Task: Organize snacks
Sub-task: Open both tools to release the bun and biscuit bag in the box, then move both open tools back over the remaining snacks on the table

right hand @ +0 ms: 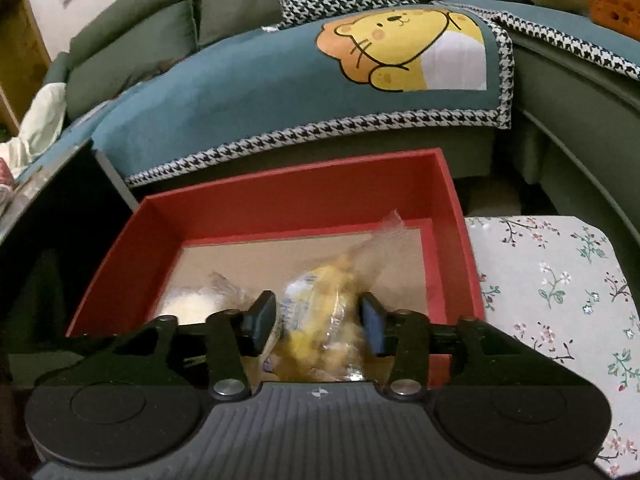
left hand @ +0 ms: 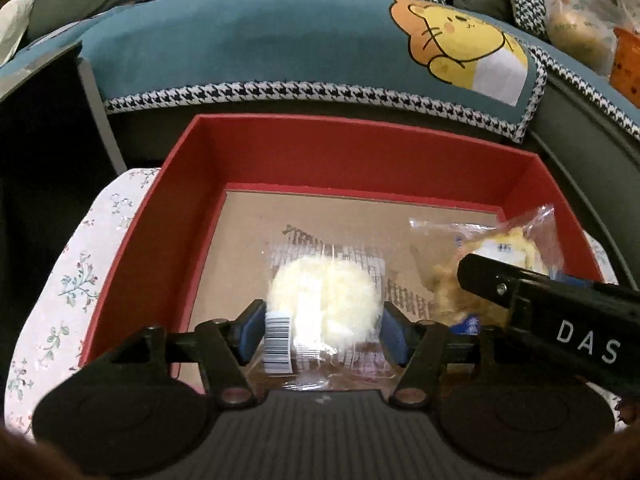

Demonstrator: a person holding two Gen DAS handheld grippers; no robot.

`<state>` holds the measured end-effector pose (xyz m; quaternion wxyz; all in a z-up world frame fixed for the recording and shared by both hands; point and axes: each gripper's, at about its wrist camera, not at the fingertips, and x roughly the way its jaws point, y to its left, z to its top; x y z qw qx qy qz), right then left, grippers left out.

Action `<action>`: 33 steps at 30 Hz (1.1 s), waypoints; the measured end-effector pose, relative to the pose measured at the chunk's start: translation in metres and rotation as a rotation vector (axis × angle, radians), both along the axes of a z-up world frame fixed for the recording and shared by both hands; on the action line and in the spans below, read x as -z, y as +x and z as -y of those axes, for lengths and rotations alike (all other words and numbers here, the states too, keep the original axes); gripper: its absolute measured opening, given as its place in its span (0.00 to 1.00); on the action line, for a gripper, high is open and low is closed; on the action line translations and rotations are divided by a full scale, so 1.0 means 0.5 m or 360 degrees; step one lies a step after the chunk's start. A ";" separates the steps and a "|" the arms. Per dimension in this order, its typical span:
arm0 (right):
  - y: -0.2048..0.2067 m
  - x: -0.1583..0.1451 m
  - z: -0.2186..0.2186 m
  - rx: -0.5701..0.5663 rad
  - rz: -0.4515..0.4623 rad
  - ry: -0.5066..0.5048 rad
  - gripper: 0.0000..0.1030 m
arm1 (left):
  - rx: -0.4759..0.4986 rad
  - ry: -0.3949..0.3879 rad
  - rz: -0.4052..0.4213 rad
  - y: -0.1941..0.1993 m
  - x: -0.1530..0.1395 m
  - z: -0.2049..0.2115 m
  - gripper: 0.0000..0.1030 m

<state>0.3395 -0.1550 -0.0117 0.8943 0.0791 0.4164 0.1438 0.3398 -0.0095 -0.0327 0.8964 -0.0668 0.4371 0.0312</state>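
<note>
Both wrist views look steeply down, close, into the same red box (left hand: 344, 148).

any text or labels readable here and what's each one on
"DAS": white letters on the black body of the right gripper, seen in the left wrist view.
Barcode sticker on the white snack packet: bars only, digits too small to read.
Blue and white print on the yellow snack packet: too blurred to read.

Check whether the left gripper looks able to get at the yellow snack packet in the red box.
Probably not cleanly: the right gripper lies over the yellow snack packet, and the left gripper straddles the white snack packet in the red box.
</note>
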 end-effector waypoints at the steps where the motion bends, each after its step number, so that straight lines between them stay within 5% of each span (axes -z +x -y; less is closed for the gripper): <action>1: -0.002 -0.003 0.002 0.0004 0.0019 0.0010 0.56 | -0.0008 -0.0013 0.0020 -0.003 -0.006 -0.001 0.73; 4: -0.004 -0.016 0.008 0.0052 0.0086 -0.0023 0.67 | -0.0026 -0.0036 0.0060 -0.009 -0.022 -0.010 0.79; 33: -0.120 -0.143 -0.003 -0.0032 0.0145 -0.0072 0.69 | -0.0056 -0.0098 0.0104 -0.175 -0.122 -0.059 0.82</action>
